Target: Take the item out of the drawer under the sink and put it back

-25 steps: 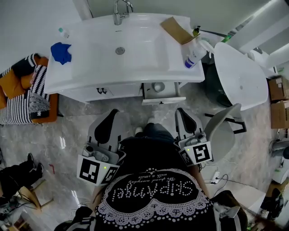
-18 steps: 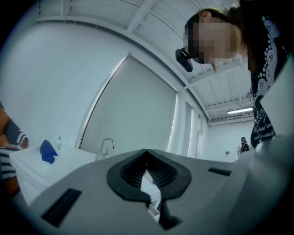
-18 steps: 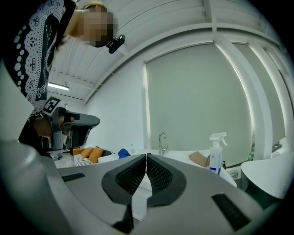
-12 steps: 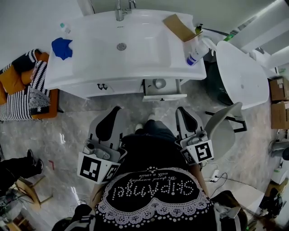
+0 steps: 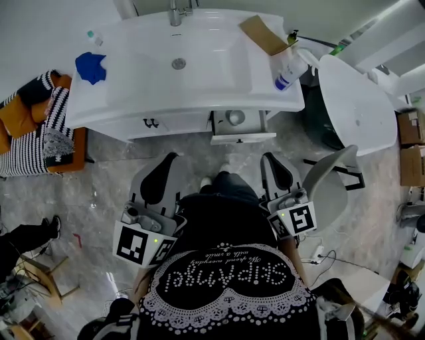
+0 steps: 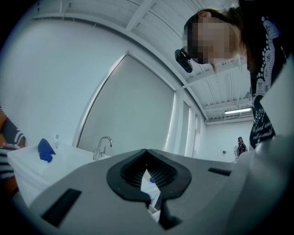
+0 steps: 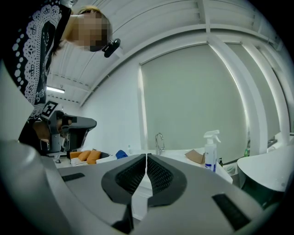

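Vanity (image 5: 133,109) front edge: drawer (image 5: 243,138) open, item (image 5: 234,117) inside. Left gripper (image 5: 170,159), right gripper (image 5: 268,159) clenched, empty. Take-out likely pending: approach, open jaws.

Glossy wht sink (image 5: 206,76), chrome tap (image 5: 175,12)

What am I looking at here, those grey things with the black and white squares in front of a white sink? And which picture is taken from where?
There is no robot. A person stands at a white sink and holds a two-jaw tool in each hand. The big picture comes from a camera on the person's head, looking down on the left gripper and the right gripper. The patterned cubes are part of the grippers. The other two pictures come from cameras riding on each gripper, looking along its jaws.

Both pairs of jaws are closed, and neither holds anything. On the sink top are a blue cloth, a piece of cardboard and a spray bottle. The drawer below is open, with a round item inside.
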`<state>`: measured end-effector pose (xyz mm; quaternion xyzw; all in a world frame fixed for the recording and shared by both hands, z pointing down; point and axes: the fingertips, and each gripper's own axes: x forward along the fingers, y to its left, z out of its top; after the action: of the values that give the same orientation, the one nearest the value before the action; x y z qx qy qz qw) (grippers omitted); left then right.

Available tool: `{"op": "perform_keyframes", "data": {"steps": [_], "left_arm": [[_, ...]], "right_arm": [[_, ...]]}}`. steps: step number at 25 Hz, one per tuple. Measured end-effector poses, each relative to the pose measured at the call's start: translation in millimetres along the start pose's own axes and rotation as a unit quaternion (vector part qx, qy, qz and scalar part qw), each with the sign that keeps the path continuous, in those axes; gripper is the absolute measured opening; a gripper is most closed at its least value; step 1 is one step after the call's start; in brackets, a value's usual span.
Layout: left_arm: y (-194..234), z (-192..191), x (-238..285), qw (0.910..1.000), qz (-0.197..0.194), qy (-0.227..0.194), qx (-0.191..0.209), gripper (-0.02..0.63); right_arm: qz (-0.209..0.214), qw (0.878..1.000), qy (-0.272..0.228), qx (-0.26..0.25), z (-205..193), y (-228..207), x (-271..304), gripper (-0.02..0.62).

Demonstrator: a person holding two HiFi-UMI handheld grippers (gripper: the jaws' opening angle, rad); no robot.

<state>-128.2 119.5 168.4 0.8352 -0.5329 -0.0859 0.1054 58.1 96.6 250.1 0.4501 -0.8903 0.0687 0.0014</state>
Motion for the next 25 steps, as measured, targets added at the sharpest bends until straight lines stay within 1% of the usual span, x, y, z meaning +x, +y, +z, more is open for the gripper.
{"op": "perform_keyframes", "data": {"steps": [6,10,14,19,25], "left_arm": [[3.8,0.9,-4.9,1.0000,0.004,0.001,0.001,0.005],[10.1,2.7,-10.0,0.9999,0.016,-0.002,0.001,0.005],[15.5,4.2,-17.5,0.9994,0.033,-0.006,-0.003,0.005],[21.3,4.4,-25.1,0.9985,0.054,-0.009,-0.004,0.005],[20.3,0.4,-23.8,0.9977,0.067,-0.006,-0.004,0.005]], "right_arm": [[-0.008,0.999,0.028,-0.046,-4.6,-2.2,7.0,0.022],[-0.004,0.997,0.041,-0.066,-7.0,-1.8,11.2,0.023],[0.001,0.996,0.051,-0.073,-7.8,-1.9,16.2,0.023],[0.017,0.994,0.059,-0.091,-7.9,-0.1,26.0,0.023],[0.026,0.994,0.064,-0.084,-14.8,-2.3,28.8,0.023]]}}
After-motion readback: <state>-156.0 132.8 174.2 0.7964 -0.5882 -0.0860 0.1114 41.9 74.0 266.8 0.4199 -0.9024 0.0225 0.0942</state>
